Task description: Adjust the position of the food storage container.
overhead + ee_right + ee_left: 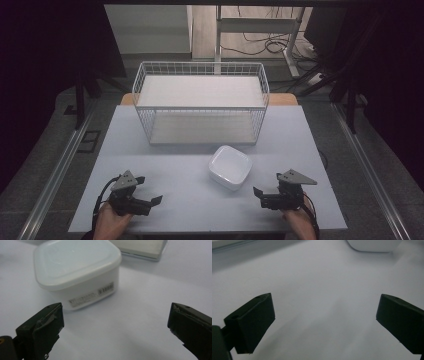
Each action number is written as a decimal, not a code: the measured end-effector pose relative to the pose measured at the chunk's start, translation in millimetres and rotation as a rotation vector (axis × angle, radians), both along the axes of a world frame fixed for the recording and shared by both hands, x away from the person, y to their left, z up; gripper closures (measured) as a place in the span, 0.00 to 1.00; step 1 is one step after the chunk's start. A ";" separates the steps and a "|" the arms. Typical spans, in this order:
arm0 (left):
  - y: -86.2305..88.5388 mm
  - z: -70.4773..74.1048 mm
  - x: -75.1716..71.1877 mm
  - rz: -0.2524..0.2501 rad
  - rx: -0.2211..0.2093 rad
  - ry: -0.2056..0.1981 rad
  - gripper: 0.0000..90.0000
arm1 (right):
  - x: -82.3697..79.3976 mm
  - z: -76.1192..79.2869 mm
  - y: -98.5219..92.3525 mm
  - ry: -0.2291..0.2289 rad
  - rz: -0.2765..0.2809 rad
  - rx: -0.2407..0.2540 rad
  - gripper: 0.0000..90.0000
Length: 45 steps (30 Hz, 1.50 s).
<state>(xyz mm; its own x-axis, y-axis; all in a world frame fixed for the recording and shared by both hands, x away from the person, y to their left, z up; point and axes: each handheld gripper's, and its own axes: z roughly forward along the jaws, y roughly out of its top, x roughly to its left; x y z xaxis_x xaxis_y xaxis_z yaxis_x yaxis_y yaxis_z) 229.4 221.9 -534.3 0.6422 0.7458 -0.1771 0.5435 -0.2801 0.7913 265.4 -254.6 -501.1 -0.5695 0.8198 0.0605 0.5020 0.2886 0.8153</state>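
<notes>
Left gripper (150,195): I see it near my left corner of the table (165,150), jaws spread wide, nothing between them.
Right gripper (259,197): I see it near my right corner, jaws also wide apart and empty, aimed at the container.
Container (230,167): white, square, lid on, a label on 1 side; it sits between my 2 grippers, just in front of the wire basket.
Wire basket (200,102): white, on the far half of the table, with 2 flat shelves.
</notes>
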 end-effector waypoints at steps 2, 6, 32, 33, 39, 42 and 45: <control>-0.9 -0.3 0.0 -0.003 0.006 0.005 0.02 | -0.4 -0.1 1.2 -0.007 0.009 0.004 0.00; -1.0 -0.3 -0.3 -0.007 0.001 0.000 0.02 | 0.0 -3.5 3.4 0.008 0.030 -0.052 0.00; -4.0 -1.9 1.6 -0.037 -0.042 0.048 0.02 | 24.8 4.1 11.1 0.162 0.048 -0.009 0.21; -5.3 -2.3 2.3 -0.035 -0.033 0.059 0.03 | 27.6 5.0 10.4 0.166 0.044 -0.006 0.28; -17.2 3.7 12.9 -0.044 -0.011 0.070 0.12 | 33.9 10.9 9.7 0.158 0.045 0.026 0.54; -27.8 10.3 22.0 -0.062 0.005 0.044 0.22 | 36.7 11.6 11.3 0.153 0.044 0.025 0.61; -39.9 15.1 35.2 -0.086 0.021 0.036 0.34 | 39.1 11.0 13.0 0.151 0.055 0.017 0.69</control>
<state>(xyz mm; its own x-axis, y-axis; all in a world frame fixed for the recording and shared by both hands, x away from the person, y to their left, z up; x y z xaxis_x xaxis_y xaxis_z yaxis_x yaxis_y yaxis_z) 264.7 182.0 -519.2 0.6977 0.6918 -0.1862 0.5445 -0.3432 0.7653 304.6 -241.7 -490.1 -0.5967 0.7858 0.1624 0.6033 0.3059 0.7365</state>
